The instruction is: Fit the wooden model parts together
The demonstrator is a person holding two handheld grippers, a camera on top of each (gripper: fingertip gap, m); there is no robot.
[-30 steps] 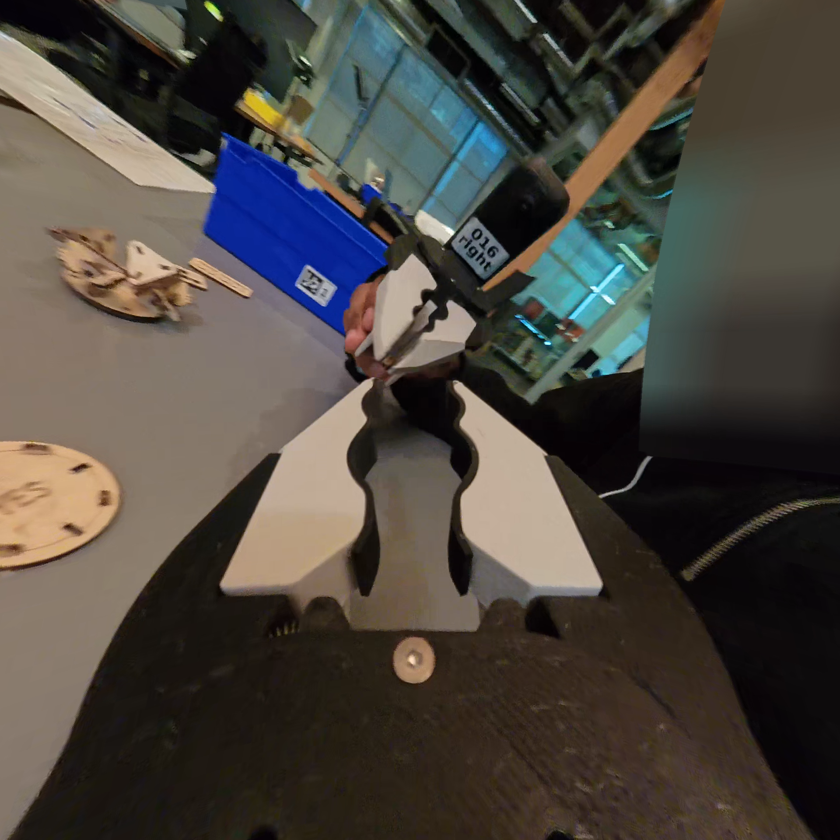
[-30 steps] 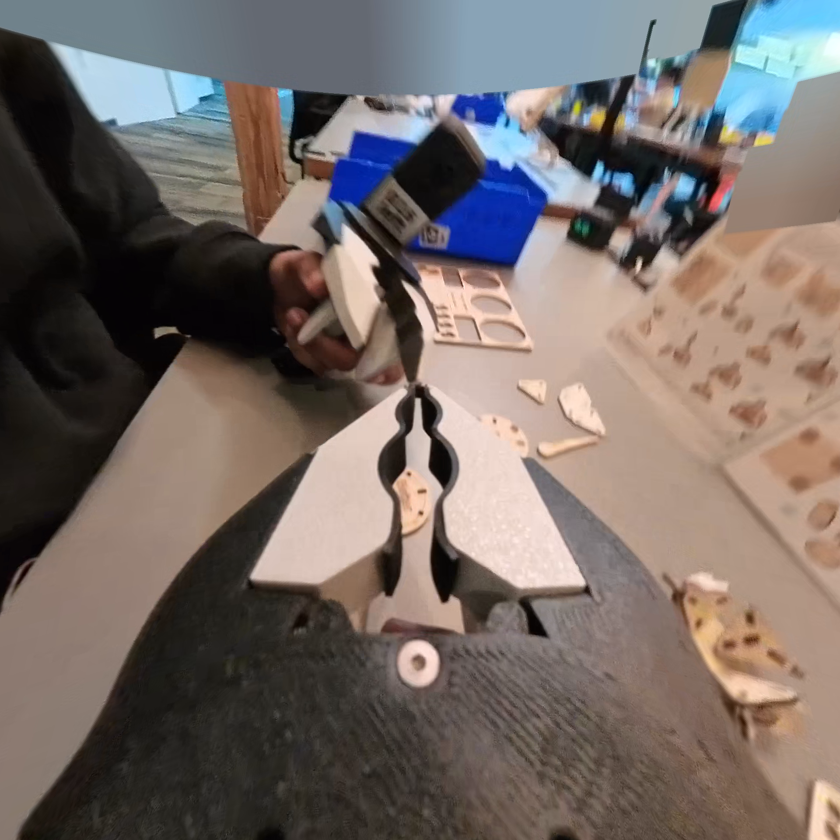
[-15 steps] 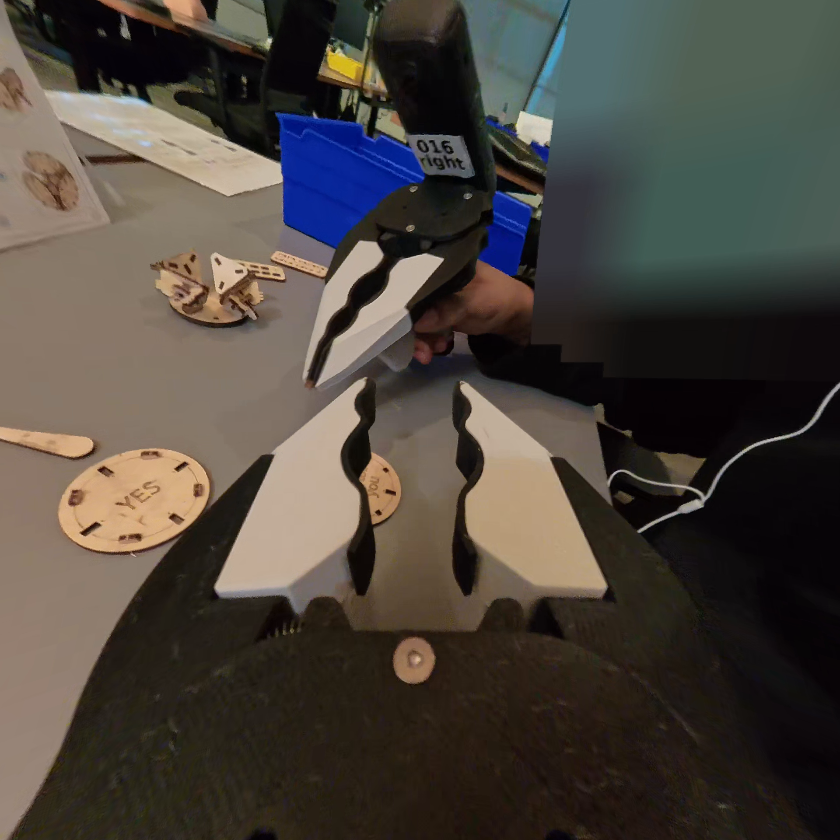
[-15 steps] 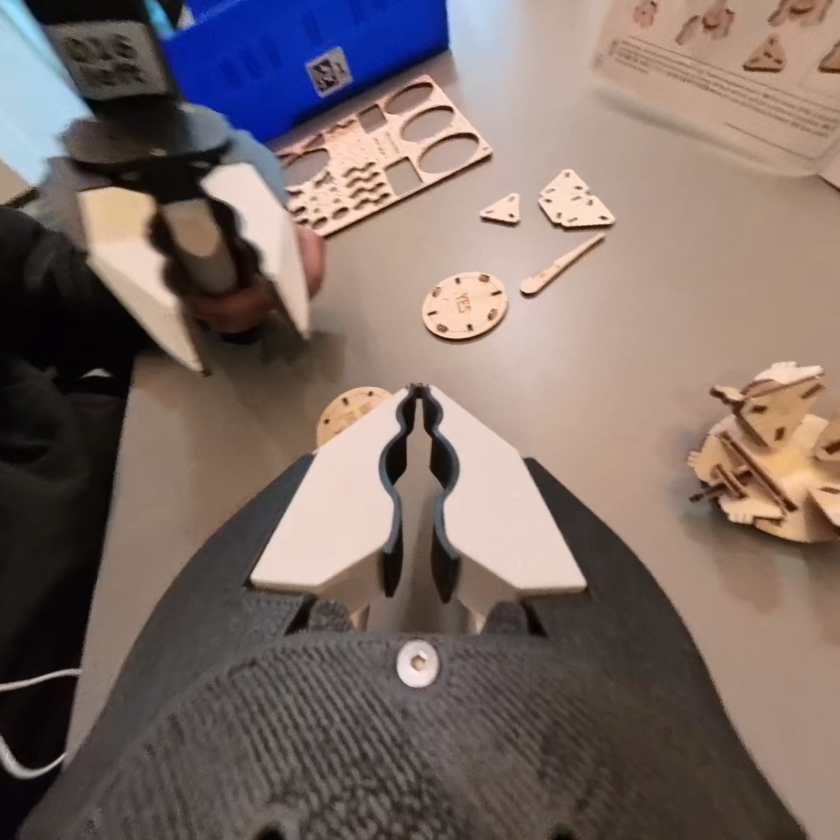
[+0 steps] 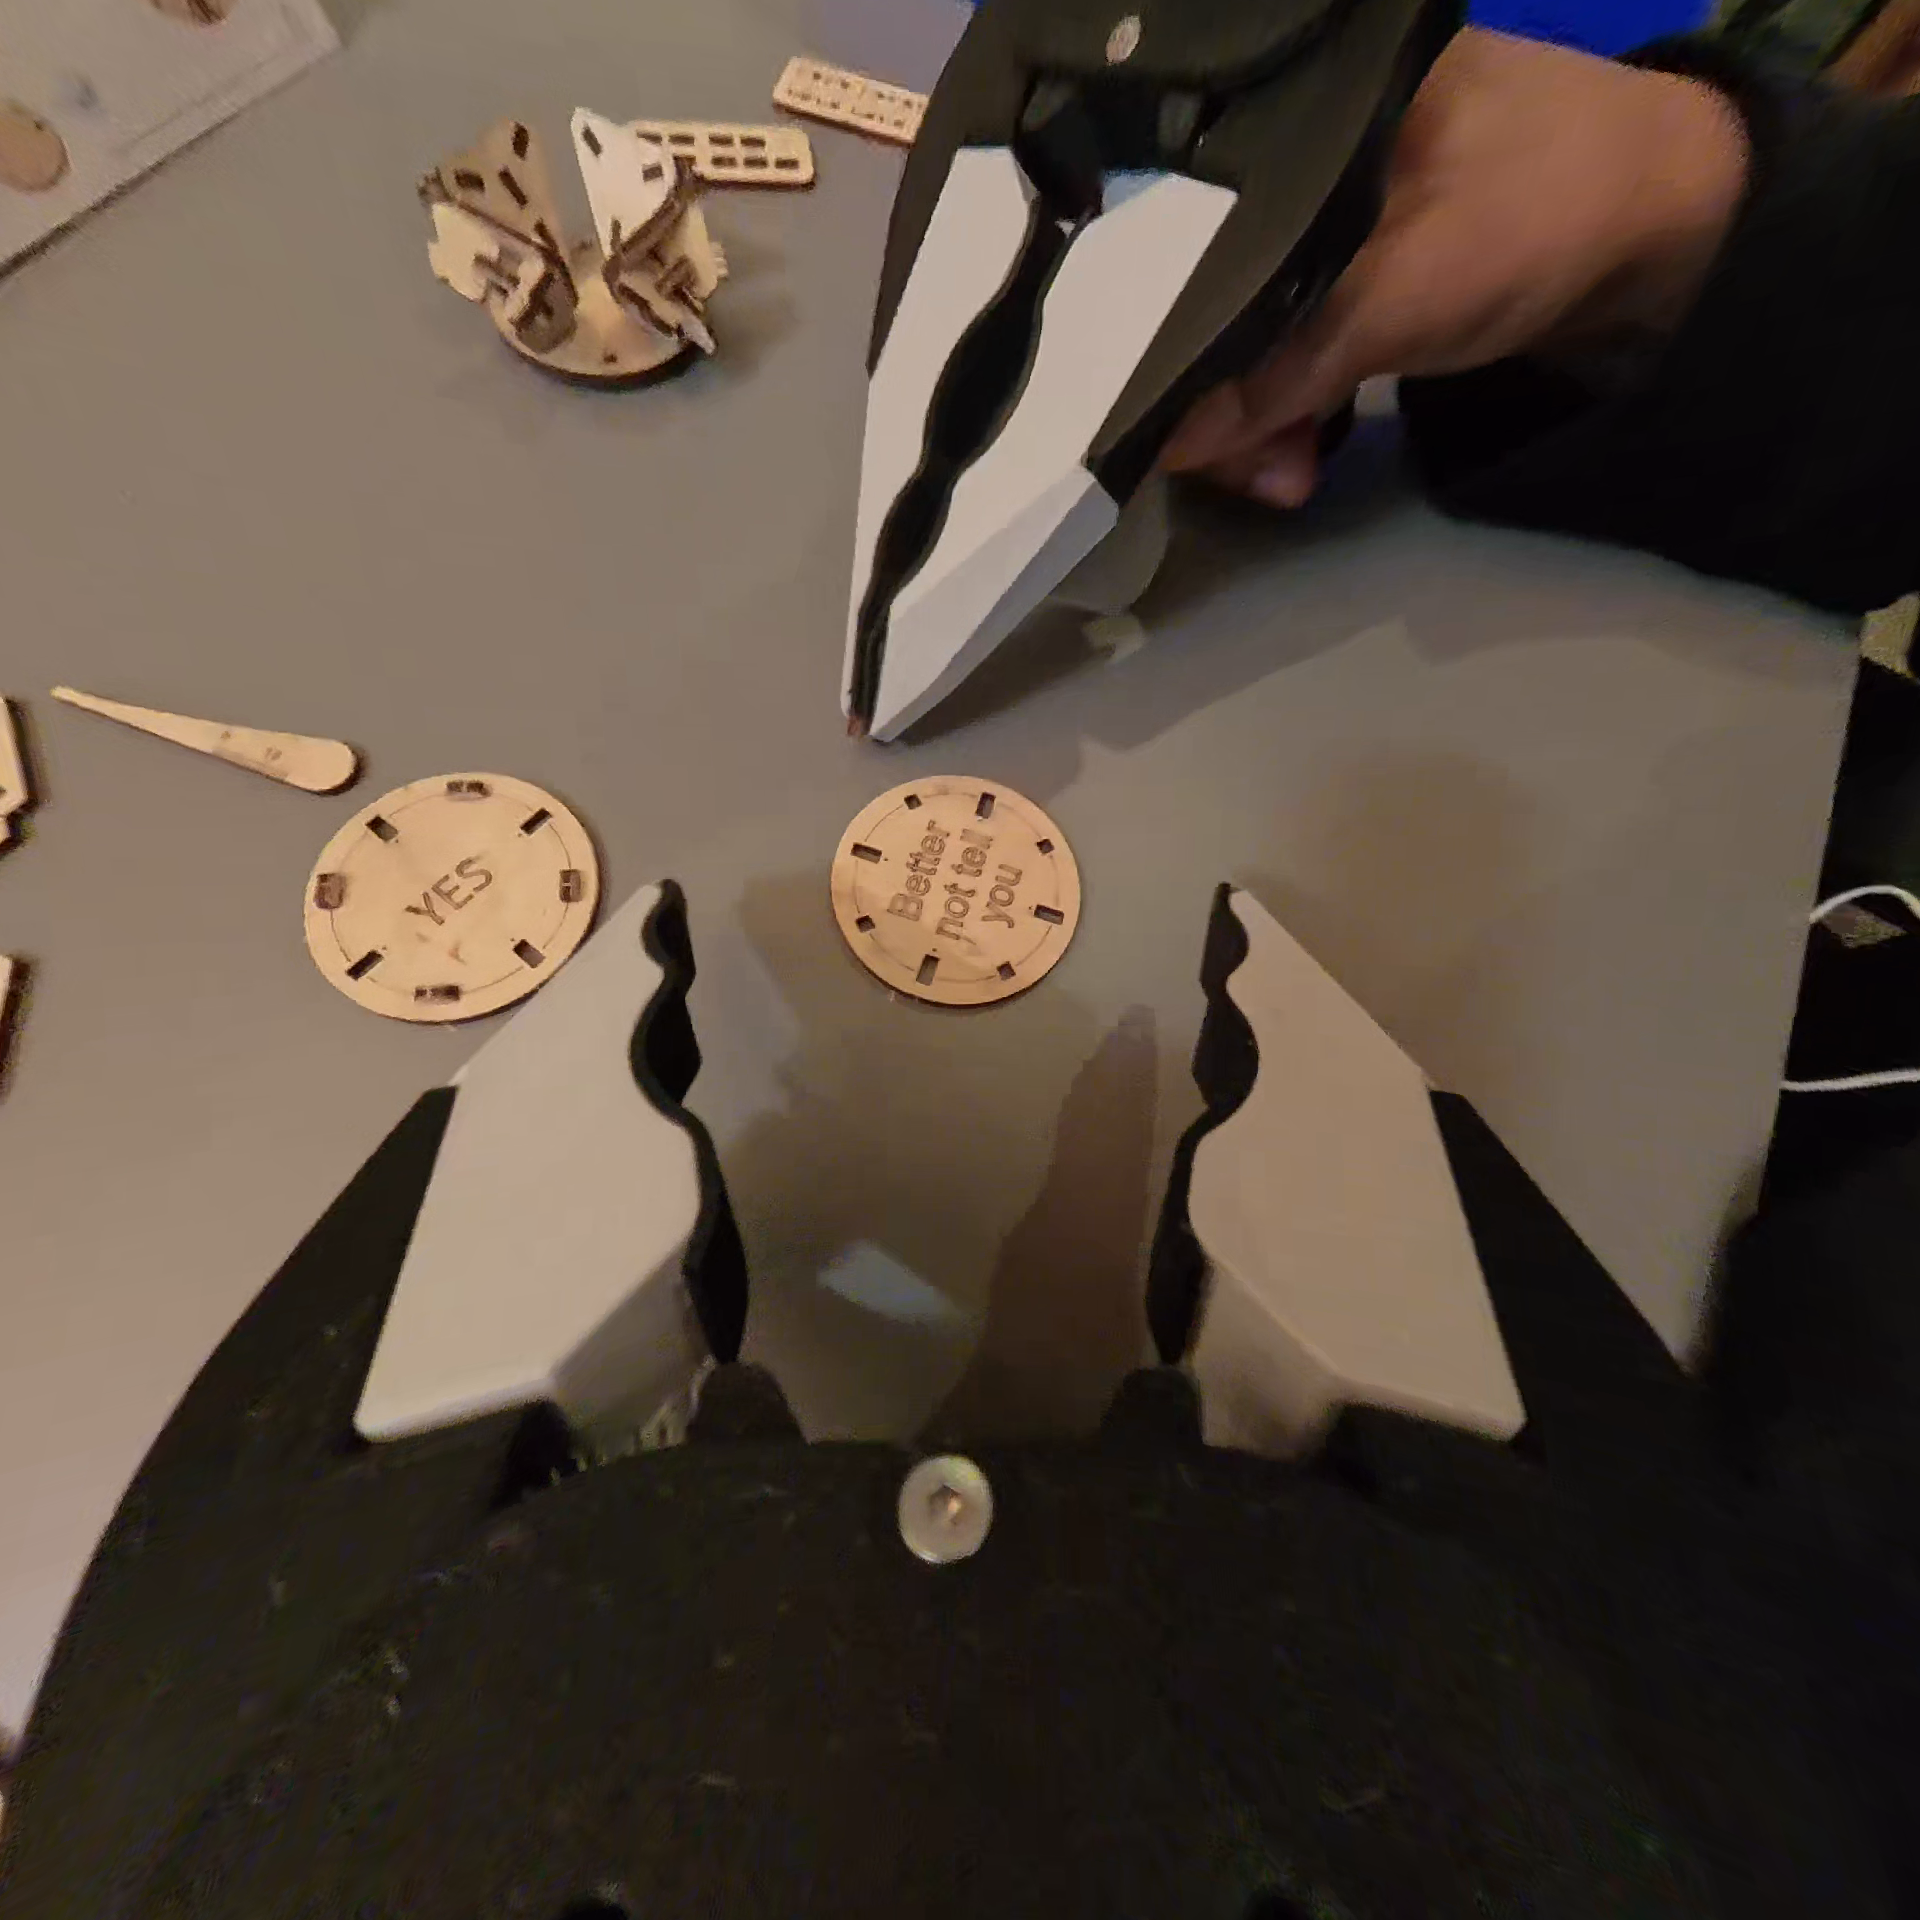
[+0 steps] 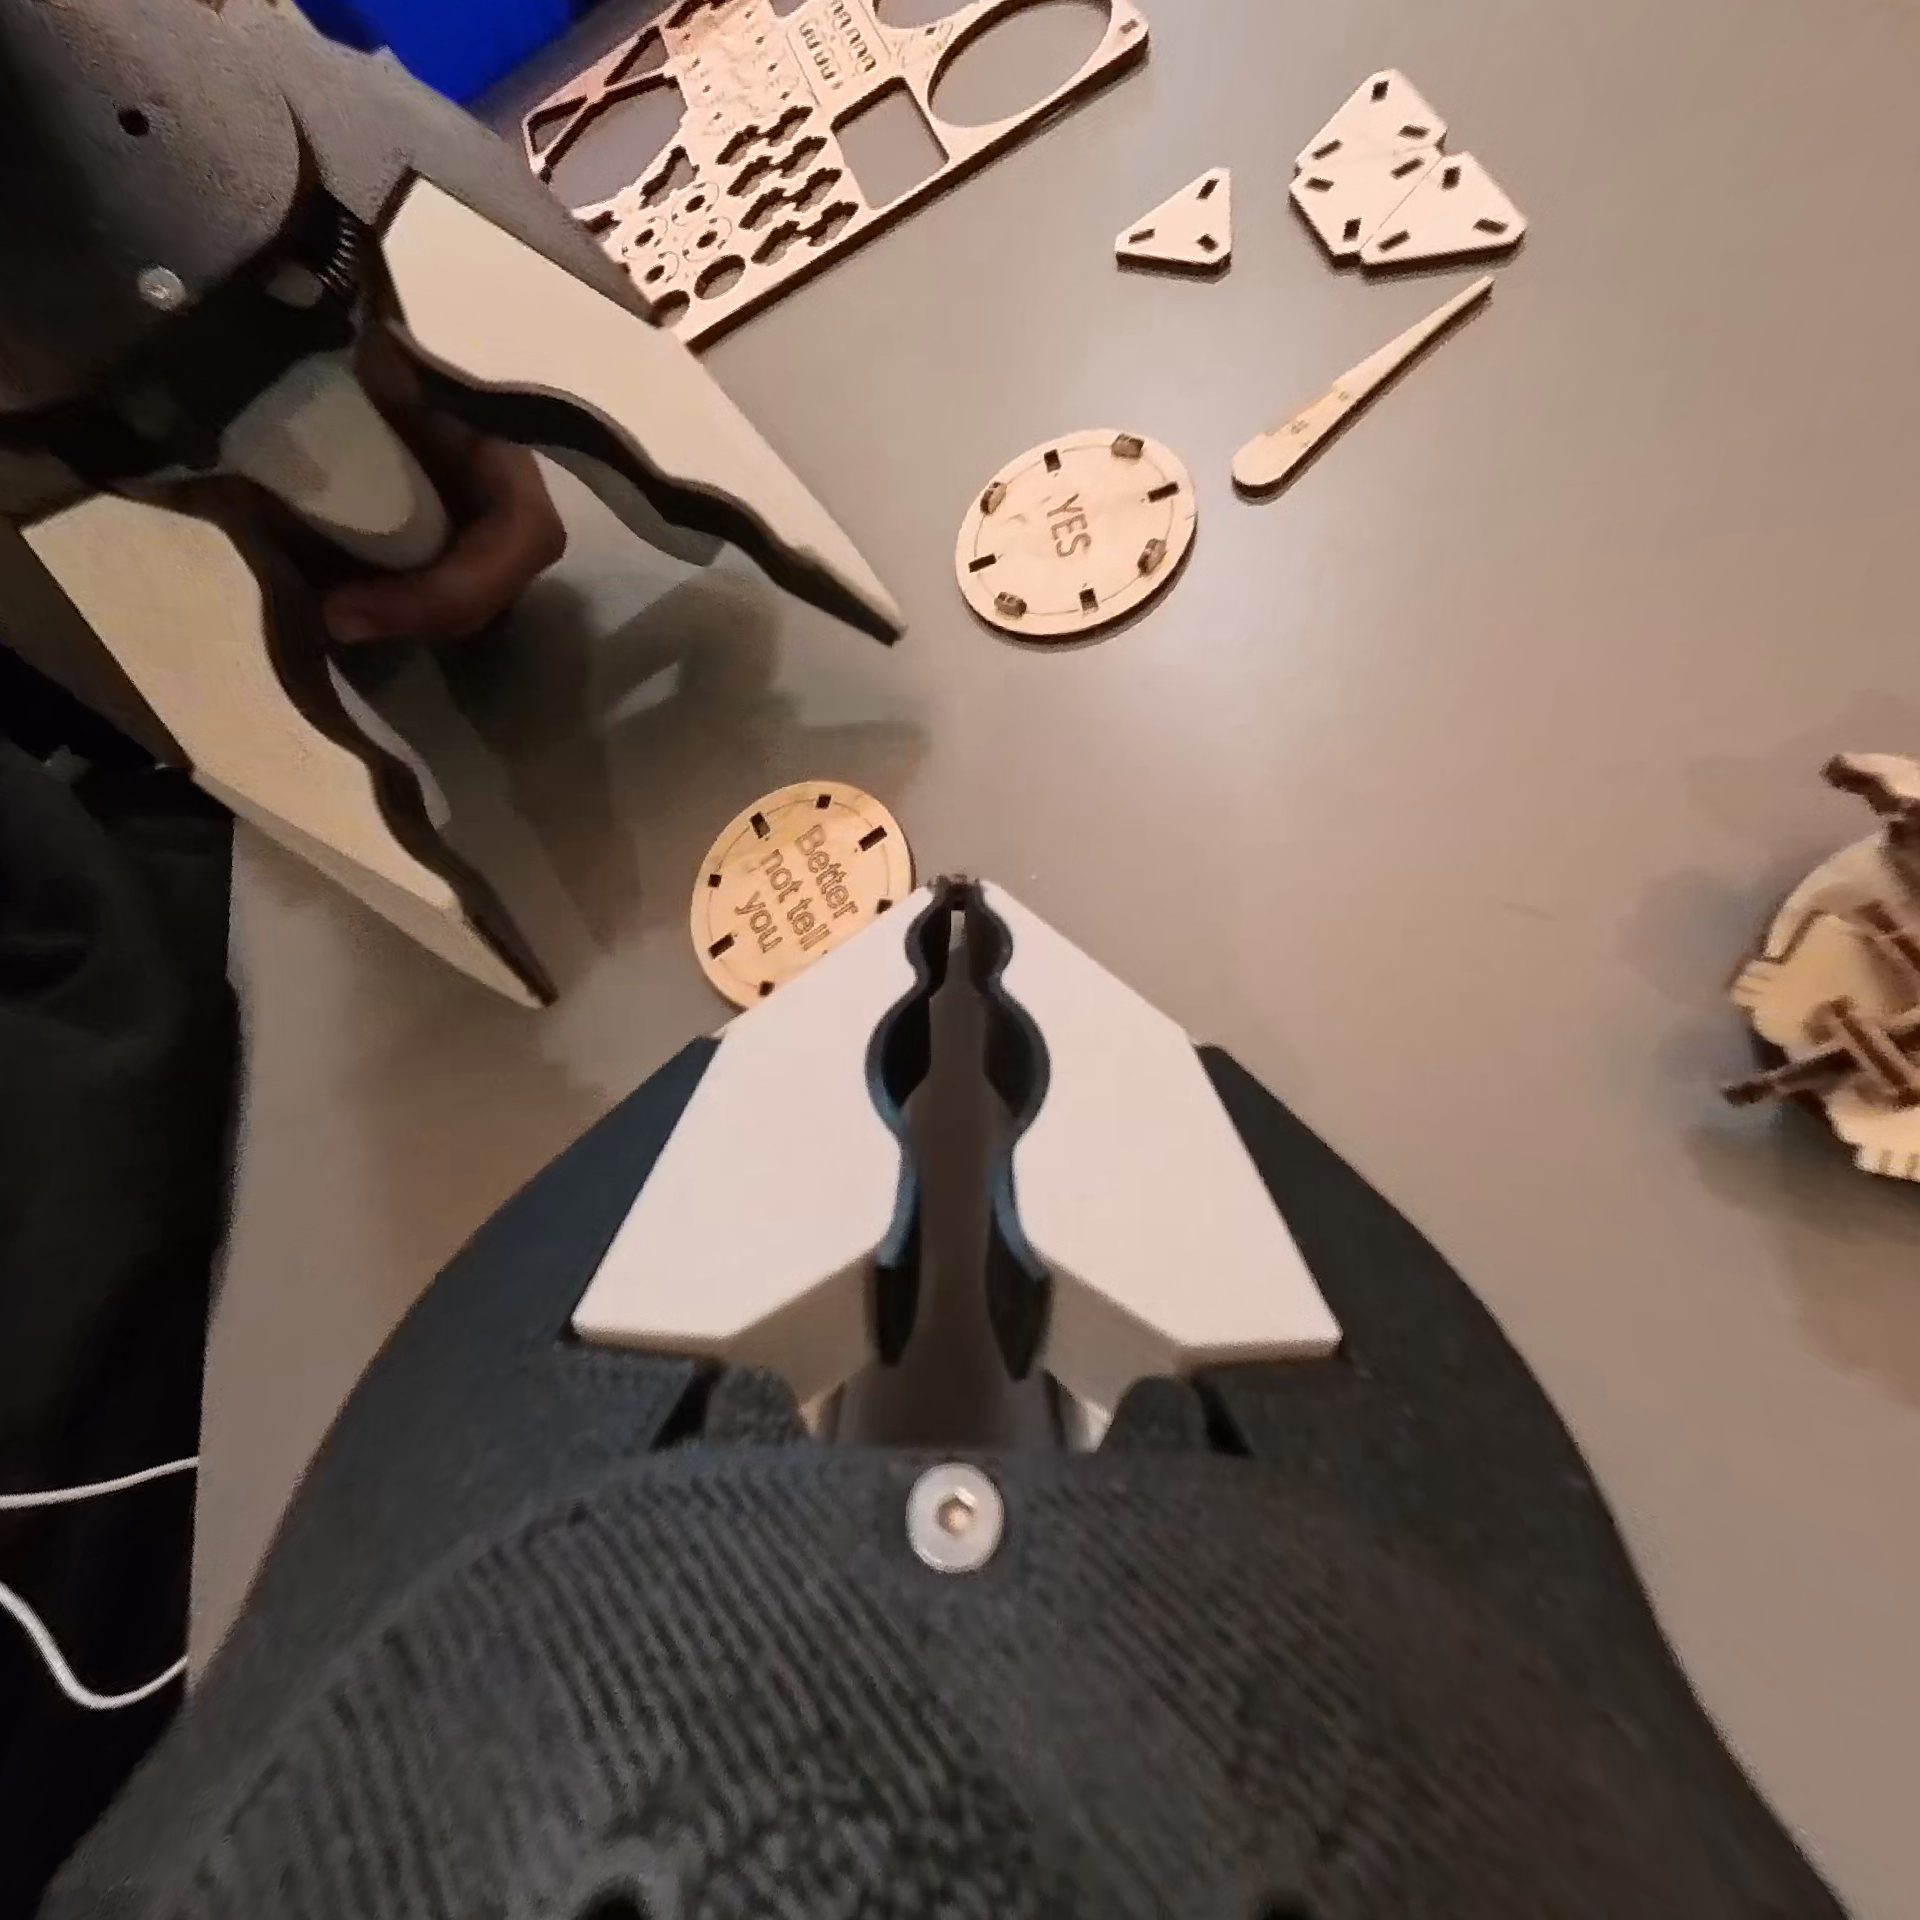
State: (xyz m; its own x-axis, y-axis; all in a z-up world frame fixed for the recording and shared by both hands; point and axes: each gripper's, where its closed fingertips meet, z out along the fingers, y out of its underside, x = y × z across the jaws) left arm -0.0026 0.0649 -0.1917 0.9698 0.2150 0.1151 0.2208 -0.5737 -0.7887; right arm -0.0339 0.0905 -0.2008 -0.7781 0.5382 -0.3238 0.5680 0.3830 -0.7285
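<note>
A round wooden disc with engraved writing (image 5: 956, 888) lies flat on the grey table (image 5: 312, 520). My left gripper (image 5: 945, 894) is open wide just above the table. The disc lies between its fingertips, and neither pad touches it. My right gripper (image 6: 956, 883) is shut, its tip low over the table right beside the same disc (image 6: 790, 904). In the left wrist view the right gripper (image 5: 862, 722) points down just beyond the disc. In the right wrist view the left gripper (image 6: 717, 819) shows spread open over the disc.
A second engraved disc (image 5: 452, 896) and a pointed wooden stick (image 5: 223, 743) lie to the left. A partly built wooden model (image 5: 577, 260) stands farther back. A cut-out wooden sheet (image 6: 831, 135) and triangular pieces (image 6: 1403, 177) lie beyond. The table edge runs at the right (image 5: 1849, 831).
My left gripper has tipped down over the table and opened wide around the disc. My right gripper has stayed shut and come down beside the disc.
</note>
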